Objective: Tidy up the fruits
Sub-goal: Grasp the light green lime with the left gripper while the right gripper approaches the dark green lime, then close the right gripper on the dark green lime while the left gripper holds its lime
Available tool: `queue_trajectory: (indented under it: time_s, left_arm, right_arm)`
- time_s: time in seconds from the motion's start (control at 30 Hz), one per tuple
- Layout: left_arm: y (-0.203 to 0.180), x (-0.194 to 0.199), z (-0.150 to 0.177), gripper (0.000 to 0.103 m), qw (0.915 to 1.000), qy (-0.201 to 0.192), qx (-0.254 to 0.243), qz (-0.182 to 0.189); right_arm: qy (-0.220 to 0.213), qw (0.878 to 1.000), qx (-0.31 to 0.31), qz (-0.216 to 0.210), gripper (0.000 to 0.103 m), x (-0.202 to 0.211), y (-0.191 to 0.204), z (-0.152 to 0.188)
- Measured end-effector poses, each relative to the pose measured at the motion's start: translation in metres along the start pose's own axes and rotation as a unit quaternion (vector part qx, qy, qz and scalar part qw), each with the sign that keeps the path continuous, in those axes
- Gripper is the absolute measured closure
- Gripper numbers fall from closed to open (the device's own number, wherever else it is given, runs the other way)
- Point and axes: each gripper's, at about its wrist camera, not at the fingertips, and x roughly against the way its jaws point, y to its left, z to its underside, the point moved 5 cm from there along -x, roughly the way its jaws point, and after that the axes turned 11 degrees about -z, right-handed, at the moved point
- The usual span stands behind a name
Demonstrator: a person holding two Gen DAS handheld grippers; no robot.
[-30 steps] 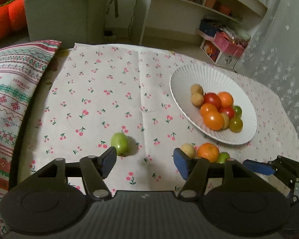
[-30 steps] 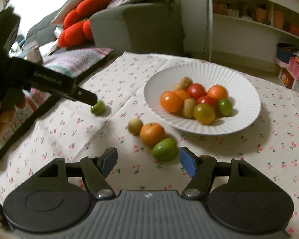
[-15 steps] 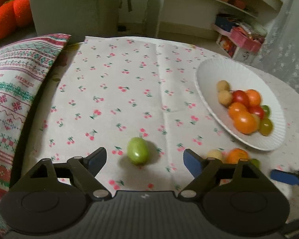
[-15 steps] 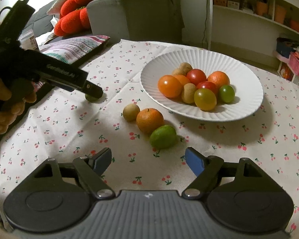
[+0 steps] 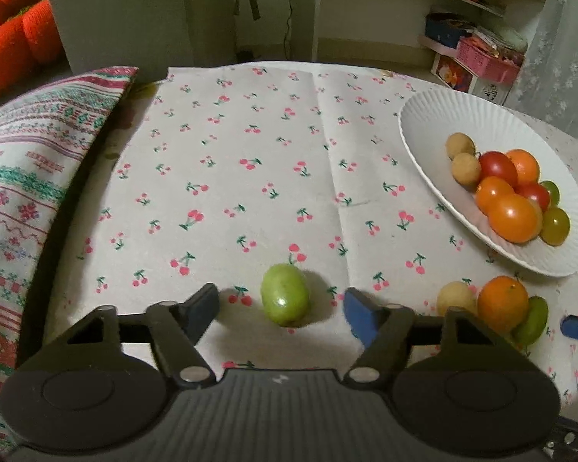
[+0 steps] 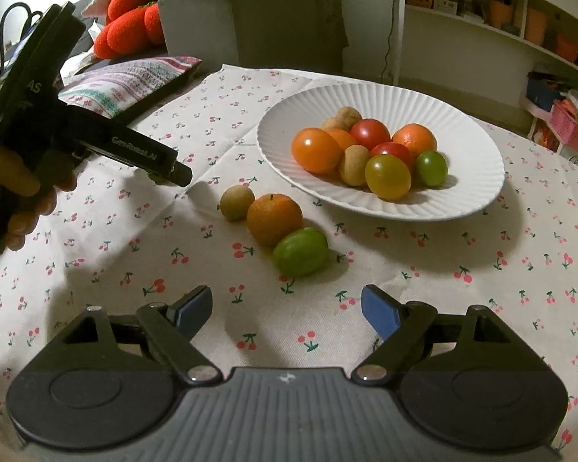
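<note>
My left gripper [image 5: 281,306] is open, its jaws on either side of a lone green fruit [image 5: 285,299] lying on the cherry-print cloth, not touching it. My right gripper [image 6: 287,308] is open and empty, just short of another green fruit [image 6: 299,252]. That fruit lies against an orange [image 6: 274,218] and a small tan fruit [image 6: 237,203]. A white ridged plate [image 6: 466,142] behind them holds several fruits: orange, red, green and tan. In the right wrist view the left gripper [image 6: 173,171] hides the lone green fruit.
A patterned cushion [image 5: 31,177] lies along the table's left edge. A grey sofa [image 5: 135,19] with red cushions stands behind. White shelves [image 5: 424,11] and a pink basket [image 5: 485,63] are at the back right.
My left gripper has moved so the lone green fruit now lies between its open jaws. My right gripper has drawn nearer to the three loose fruits.
</note>
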Motion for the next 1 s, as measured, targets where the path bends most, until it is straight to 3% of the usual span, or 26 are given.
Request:
queue_trajectory:
  time_s: [0.1, 0.17, 0.2, 0.27, 0.73, 0.77, 0.83, 1.0]
  left_arm:
    - [-0.003, 0.003, -0.001, 0.073, 0.9999, -0.008, -0.005, 0.011]
    - [-0.004, 0.004, -0.002, 0.088, 0.9997, -0.011, -0.005, 0.019]
    - [-0.005, 0.004, -0.002, 0.091, 0.9997, -0.011, -0.004, 0.023]
    - [-0.006, 0.005, -0.001, 0.091, 0.9996, -0.012, -0.005, 0.026]
    - [-0.012, 0.010, 0.001, 0.091, 0.9990, -0.011, -0.007, 0.042]
    - [-0.012, 0.010, 0.001, 0.091, 0.9990, -0.011, -0.008, 0.042]
    - [-0.012, 0.011, 0.001, 0.091, 0.9989, -0.013, -0.008, 0.044]
    - [-0.013, 0.016, -0.001, 0.091, 0.9988, -0.020, -0.009, 0.045]
  right_arm:
    - [-0.003, 1.000, 0.008, 0.005, 0.023, -0.001, 0.001, -0.001]
    - [-0.003, 1.000, 0.009, 0.002, 0.031, -0.002, 0.001, -0.001]
    - [-0.002, 1.000, 0.010, 0.003, 0.042, -0.003, 0.000, -0.001]
    - [-0.003, 1.000, 0.010, 0.008, 0.051, -0.005, 0.000, -0.002]
    - [-0.023, 0.999, 0.033, 0.025, 0.052, -0.015, -0.004, -0.009]
    - [-0.024, 0.999, 0.035, 0.025, 0.054, -0.015, -0.004, -0.010]
    - [-0.027, 0.998, 0.048, 0.028, 0.071, -0.014, 0.000, -0.012]
    - [-0.050, 0.996, 0.072, 0.022, 0.072, -0.006, 0.010, -0.014]
